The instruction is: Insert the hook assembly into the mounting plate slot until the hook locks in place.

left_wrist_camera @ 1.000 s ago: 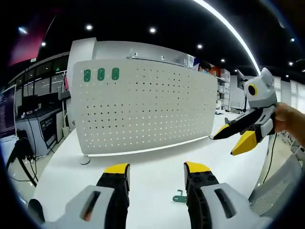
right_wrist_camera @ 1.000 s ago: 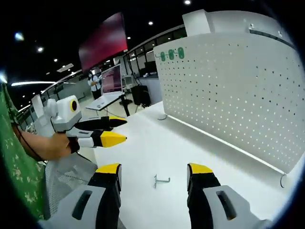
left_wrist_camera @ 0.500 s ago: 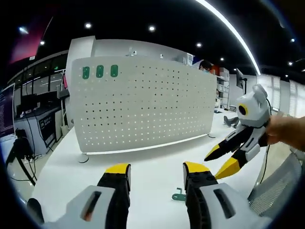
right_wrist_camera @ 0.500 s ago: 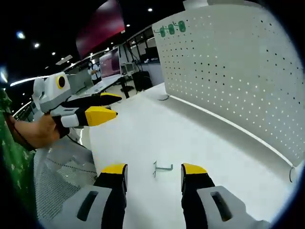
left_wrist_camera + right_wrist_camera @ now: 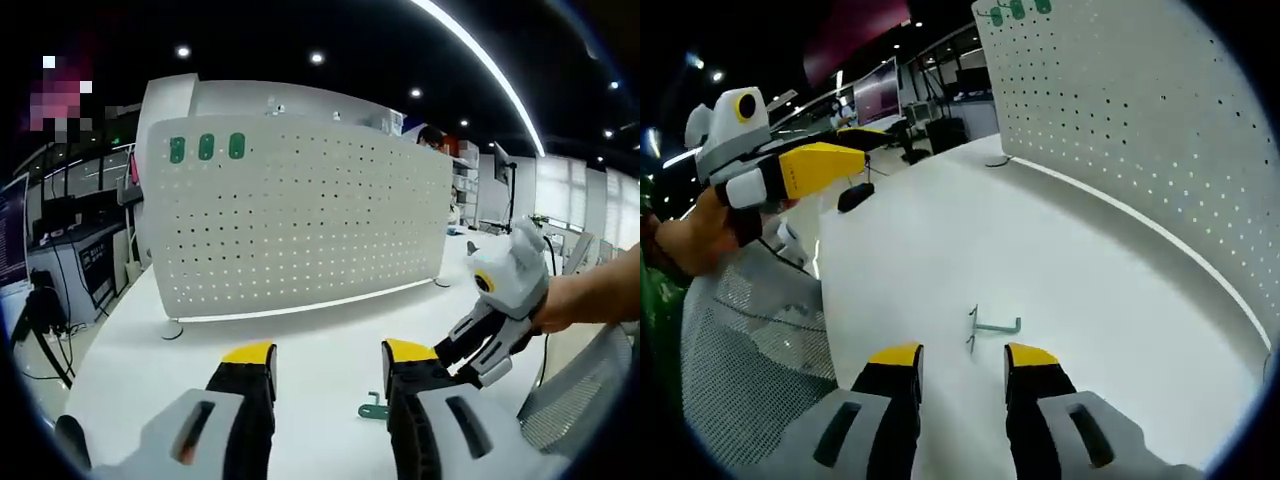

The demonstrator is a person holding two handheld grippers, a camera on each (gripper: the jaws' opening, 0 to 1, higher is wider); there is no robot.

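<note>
In the left gripper view, the left claw (image 5: 325, 362) hangs released over the white tabletop (image 5: 300, 345), in front of the upright perforated mounting plate (image 5: 300, 215). The green hook (image 5: 373, 408) lies on the tabletop beside its right jaw. Further right, the right claw (image 5: 452, 355) reaches down towards it. In the right gripper view, the right claw (image 5: 962, 358) is released, the hook (image 5: 990, 326) lying just beyond its tips.
</note>
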